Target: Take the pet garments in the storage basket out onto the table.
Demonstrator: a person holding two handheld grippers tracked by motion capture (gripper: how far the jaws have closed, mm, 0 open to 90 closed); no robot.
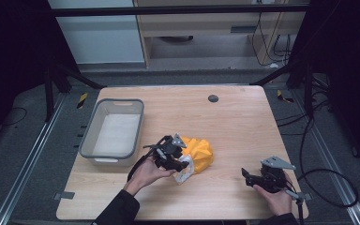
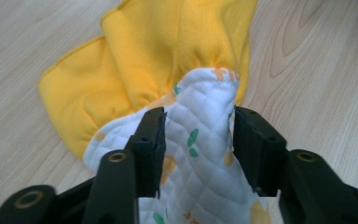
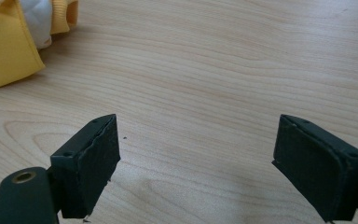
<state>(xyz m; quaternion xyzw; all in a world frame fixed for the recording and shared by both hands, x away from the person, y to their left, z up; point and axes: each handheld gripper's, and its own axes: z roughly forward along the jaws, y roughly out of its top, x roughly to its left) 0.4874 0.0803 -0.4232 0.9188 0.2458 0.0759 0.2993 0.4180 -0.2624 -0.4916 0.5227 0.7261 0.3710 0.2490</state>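
left gripper [image 2: 198, 135] clamped on the white quilted lining of a crumpled yellow fabric garment [image 1: 198, 154] near the middle of the light wooden table [image 1: 234, 122], right gripper [image 3: 196, 163] jaws spread apart over bare wood at near right, grey plastic bin [image 1: 92, 140] at left

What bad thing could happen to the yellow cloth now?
The left gripper pinches only a bunched white quilted fold of the yellow cloth, so it might slip out when lifted. The rest lies crumpled on the table and could drag or snag. The right gripper is open, off to the side, so nothing else holds the cloth.
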